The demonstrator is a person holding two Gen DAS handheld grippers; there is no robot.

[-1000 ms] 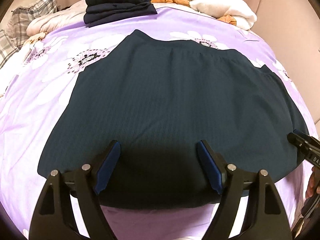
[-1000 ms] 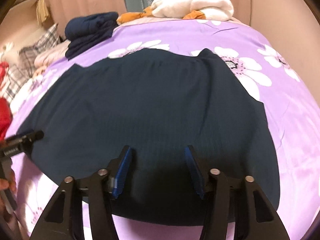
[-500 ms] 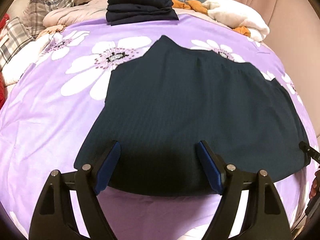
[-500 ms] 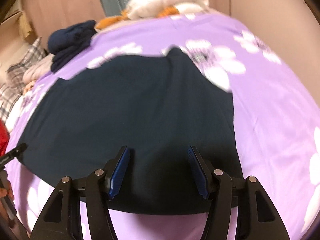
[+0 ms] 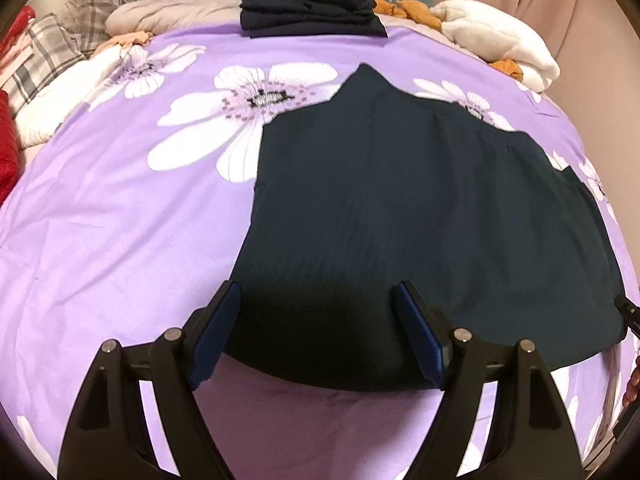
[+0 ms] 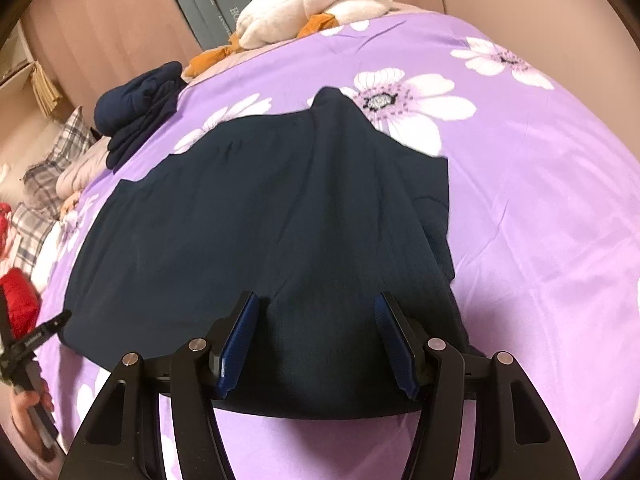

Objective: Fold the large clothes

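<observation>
1. A dark navy garment lies spread flat on the bed before me, its fine ribbed weave showing faint lengthwise lines; from my right wrist camera the same cloth fans out wide toward the near hem and narrows to a small peak at the far edge
2. Its right side carries a folded-over flap, a second layer lying on the first along that edge
3. My left gripper hovers over the near hem, jaws spread wide and holding nothing, blue pads facing each other across the dark fabric
4. My right gripper hangs likewise at the hem, its jaws apart and empty, ridged blue pads on black fingers
5. Under the garment stretches a smooth lilac bedspread printed with large white flowers, lightly creased
6. At the far edge sits a stack of folded navy clothes, neat and layered
7. Beside that stack rests a plush white blanket, rolled and soft, with orange cloth tucked beneath
8. Plaid pillows crowd the far left, near something red
</observation>
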